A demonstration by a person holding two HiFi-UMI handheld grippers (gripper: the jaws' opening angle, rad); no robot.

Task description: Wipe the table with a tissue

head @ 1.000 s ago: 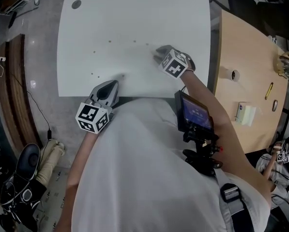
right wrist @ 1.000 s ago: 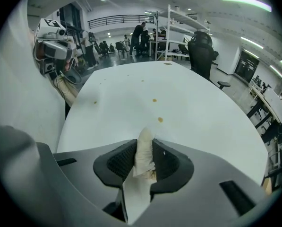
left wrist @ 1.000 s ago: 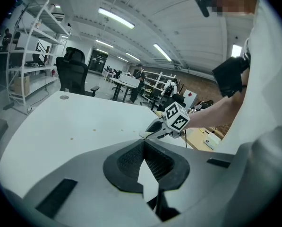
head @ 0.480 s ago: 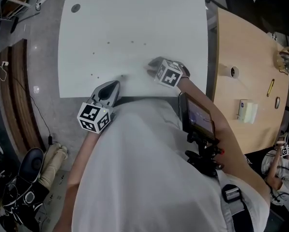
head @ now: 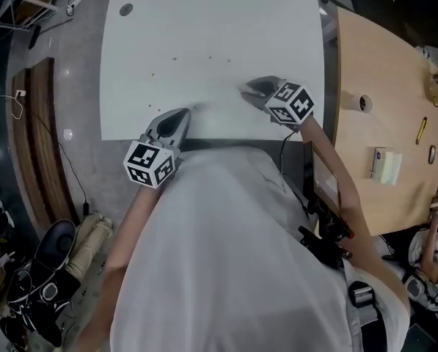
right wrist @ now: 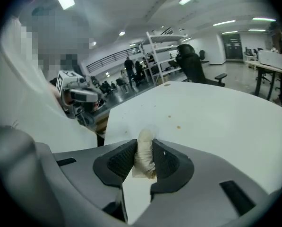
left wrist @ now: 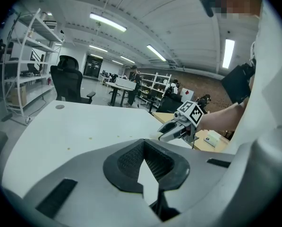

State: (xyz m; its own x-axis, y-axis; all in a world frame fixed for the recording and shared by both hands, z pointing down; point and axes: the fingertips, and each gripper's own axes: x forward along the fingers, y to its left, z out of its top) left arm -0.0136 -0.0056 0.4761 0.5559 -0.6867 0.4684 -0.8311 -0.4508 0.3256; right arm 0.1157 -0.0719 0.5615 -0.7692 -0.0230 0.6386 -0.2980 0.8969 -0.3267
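Risk assessment for the wiping stroke, all positions referenced to the counter [head: 204,20].

The right claw [head: 253,88] is clamped on the tissue [right wrist: 144,148], a small rolled wad pinched upright between its pads. It sits over the counter's near right part, close to the near edge. The left claw [head: 183,114] rests at the near edge with its tips brought together and nothing between them.

Probable faults:

- Wad too small. Only a short end of tissue shows past the pads, so a steep approach would likely put the hard claw tips on the counter instead of paper — scraping, not wiping.
- Slip. Friction during a stroke could drag the wad out of the pads or unroll it.
- Missed soil. Several brown specks [head: 210,58] lie nearer the counter's middle, well apart from the tissue; short strokes along the near edge would not reach them.
- Spill. A stroke pulled toward the near edge may sweep debris off the counter.
- Collision — a sideways pass along the near edge could meet the idle left claw.
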